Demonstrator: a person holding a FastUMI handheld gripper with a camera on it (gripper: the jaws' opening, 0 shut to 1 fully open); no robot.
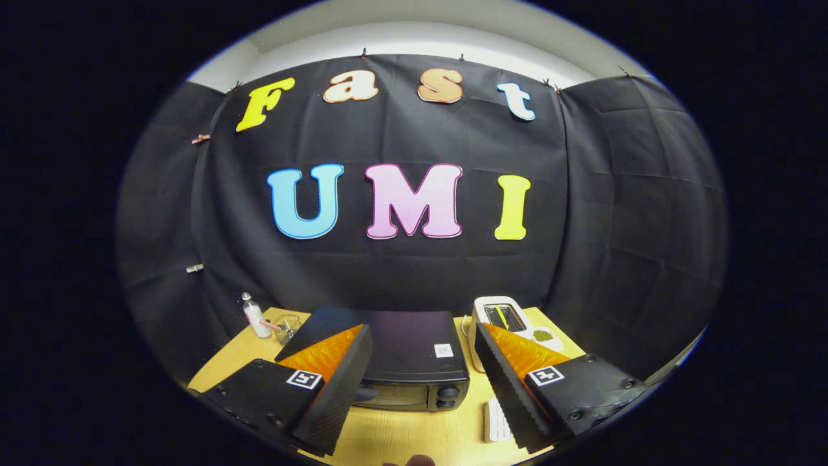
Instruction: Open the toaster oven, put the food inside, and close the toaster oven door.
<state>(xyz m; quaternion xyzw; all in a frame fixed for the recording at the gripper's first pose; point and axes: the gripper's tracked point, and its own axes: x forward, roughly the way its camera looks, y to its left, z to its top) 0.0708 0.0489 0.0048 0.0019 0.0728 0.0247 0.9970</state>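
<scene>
The gripper (424,382) hovers high above the desk (401,433), its jaws spread wide and holding nothing. The toaster oven (404,366) sits between them, door shut, with its knobs at the front right. To open it well, I would descend toward the door's top edge, keeping level. A white appliance (498,317) stands beside the oven; the food I cannot pick out.

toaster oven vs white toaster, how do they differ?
The toaster oven is black, low and wide, just ahead between the open gripper fingers. The white toaster is narrower and taller, with a slot on top, standing beside and behind the oven. Both stand on the wooden table.
</scene>
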